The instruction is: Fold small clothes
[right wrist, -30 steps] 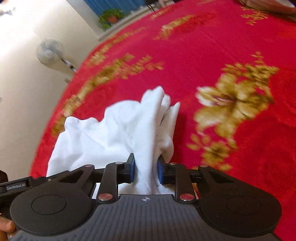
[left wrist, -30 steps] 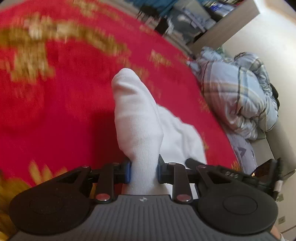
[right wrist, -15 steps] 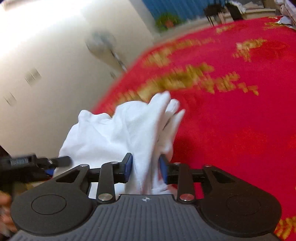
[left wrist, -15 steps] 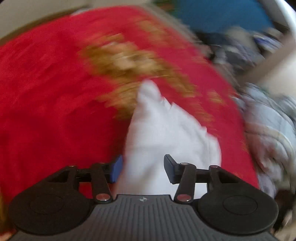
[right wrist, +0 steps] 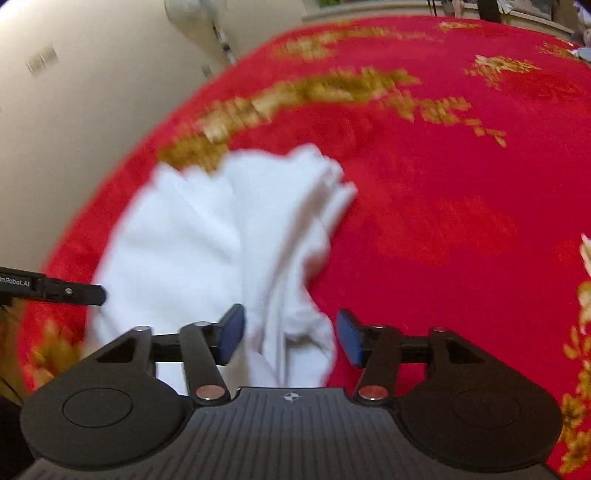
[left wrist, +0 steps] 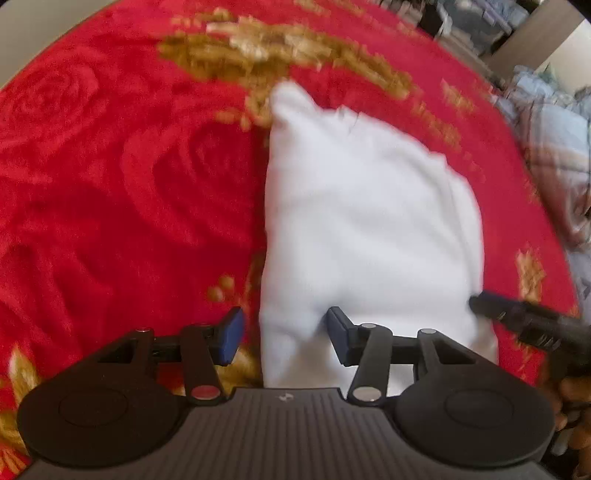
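White cloth [left wrist: 365, 229] lying in a folded heap on red blanket [left wrist: 122, 177], near its edge, bunched rather than flat. Left gripper [left wrist: 282, 334] with jaws apart, pads clear of fabric, near end of cloth lying loose between them. Right gripper [right wrist: 290, 336] with jaws opening, crumpled ridge of cloth [right wrist: 236, 236] between them, neither pad seen pressing. Nothing held by either. Tip of opposite gripper visible at the frame edge in each wrist view, just beside the cloth.

Risks, judged: fabric snagging on a pad during withdrawal and dragging the fold open, pads being close to the folds. Right-hand layers stacked unevenly and ridged; likely to slump or spring apart once released, leaving an untidy fold. Plush pile of blanket likely to grip the fabric and resist smoothing.

Bedding: red with gold floral pattern and embossed roses, soft, no hard surface in view. Cream wall close along the blanket's edge in right view, with what looks like a fan [right wrist: 207, 14] against it, blurred. Rumpled pale-blue plaid quilt [left wrist: 557, 140] beyond the blanket in left view. Both views motion-blurred; fine detail not confirmed.
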The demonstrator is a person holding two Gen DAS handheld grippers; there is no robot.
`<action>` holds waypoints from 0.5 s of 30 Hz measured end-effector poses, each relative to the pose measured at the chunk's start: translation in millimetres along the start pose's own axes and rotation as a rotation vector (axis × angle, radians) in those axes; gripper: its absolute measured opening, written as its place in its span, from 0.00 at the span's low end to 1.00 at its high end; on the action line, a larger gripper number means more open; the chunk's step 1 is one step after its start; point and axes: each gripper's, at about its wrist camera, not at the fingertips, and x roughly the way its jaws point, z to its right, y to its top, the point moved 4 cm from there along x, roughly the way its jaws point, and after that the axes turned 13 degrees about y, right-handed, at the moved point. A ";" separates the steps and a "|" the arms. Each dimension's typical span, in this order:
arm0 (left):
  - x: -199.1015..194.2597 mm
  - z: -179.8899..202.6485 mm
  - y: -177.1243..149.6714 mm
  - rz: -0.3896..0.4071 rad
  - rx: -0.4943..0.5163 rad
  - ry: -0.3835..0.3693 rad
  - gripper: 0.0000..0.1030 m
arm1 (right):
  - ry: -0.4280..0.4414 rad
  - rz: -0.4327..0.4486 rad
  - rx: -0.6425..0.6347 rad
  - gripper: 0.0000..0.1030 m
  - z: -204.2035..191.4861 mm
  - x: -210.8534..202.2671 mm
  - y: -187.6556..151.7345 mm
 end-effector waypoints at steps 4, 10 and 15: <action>-19.9 2.7 -3.6 0.089 0.038 -0.019 0.52 | 0.000 0.028 0.005 0.56 -2.5 -7.9 0.6; -44.6 2.6 -19.1 0.214 0.133 0.075 0.56 | -0.022 0.009 -0.056 0.56 -4.9 -14.2 -7.0; -74.7 3.8 -27.2 0.323 0.123 0.146 0.81 | -0.129 0.013 -0.060 0.56 0.3 -32.5 -13.6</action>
